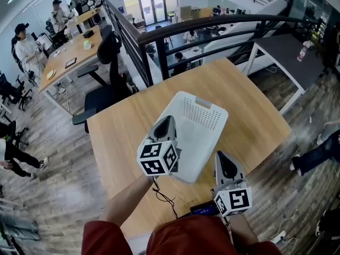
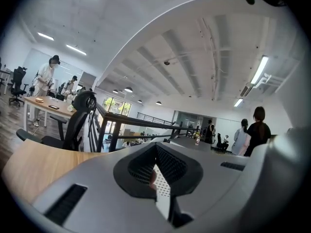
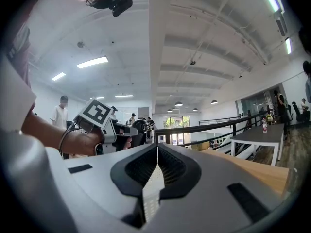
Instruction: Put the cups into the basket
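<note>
One white basket (image 1: 201, 125) and two grippers over one wooden table (image 1: 119, 137).
The basket lay at mid-table. The left gripper (image 1: 166, 122), jaws pressed together and empty, hung over the basket's 8 o'clock edge. The right gripper (image 1: 227, 161), jaws likewise together and empty, was just beside its 5 o'clock corner.

The left gripper (image 1: 167, 123) sits right over the white perforated plastic basket (image 1: 204, 122), near-left corner covered. The pale wooden table (image 1: 249, 102) loses its near edge under the person's red clothing (image 1: 186, 237). A small dark device (image 1: 203, 210) beside the right gripper (image 1: 227, 162): half covered, can't make it out.
</note>
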Available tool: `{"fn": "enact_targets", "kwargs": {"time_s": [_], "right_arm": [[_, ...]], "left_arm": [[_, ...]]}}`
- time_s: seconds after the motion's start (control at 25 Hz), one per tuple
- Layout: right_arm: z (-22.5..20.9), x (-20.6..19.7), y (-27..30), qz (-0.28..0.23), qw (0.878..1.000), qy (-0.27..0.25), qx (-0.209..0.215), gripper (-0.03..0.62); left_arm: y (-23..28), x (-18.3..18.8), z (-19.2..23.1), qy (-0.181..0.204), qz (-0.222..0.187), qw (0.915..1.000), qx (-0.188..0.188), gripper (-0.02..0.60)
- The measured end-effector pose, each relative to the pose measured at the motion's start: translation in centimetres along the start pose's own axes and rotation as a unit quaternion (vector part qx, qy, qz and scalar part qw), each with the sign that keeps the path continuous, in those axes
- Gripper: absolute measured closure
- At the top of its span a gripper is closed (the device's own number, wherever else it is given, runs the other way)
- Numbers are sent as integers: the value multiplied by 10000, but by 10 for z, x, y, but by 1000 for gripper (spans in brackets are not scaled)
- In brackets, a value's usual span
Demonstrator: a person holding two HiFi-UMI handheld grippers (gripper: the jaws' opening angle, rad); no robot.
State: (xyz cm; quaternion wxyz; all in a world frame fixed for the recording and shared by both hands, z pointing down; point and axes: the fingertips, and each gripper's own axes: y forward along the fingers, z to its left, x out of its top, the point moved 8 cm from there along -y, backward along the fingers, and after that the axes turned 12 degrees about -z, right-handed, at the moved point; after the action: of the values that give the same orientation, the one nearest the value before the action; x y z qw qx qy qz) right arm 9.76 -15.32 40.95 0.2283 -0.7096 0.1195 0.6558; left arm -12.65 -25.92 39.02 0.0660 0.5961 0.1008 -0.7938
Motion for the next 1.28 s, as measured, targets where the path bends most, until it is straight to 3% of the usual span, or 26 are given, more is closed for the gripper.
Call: {"fn": "enact_targets", "kwargs": {"time_s": [0.2, 0.44, 0.68, 1.04, 1.28], "right_arm": [[1, -2, -1, -19, 10000, -16, 46, 582], [1, 0, -1, -26, 10000, -11, 52, 582], [4, -1, 1, -39, 10000, 15, 86, 582], [4, -2, 0, -5, 10000, 31, 39, 582], [6, -2, 1, -19, 9999, 19, 102, 582]], "left_arm": [[-19, 12, -7, -73, -184, 9997, -145, 575], [-44, 23, -15, 143, -376, 9990, -209, 574], [-58, 28, -11, 67, -460, 9988, -125, 575], [-89, 40, -12, 639, -592, 9962, -77, 575], [-110, 34, -15, 732, -631, 9953, 55, 574]]}}
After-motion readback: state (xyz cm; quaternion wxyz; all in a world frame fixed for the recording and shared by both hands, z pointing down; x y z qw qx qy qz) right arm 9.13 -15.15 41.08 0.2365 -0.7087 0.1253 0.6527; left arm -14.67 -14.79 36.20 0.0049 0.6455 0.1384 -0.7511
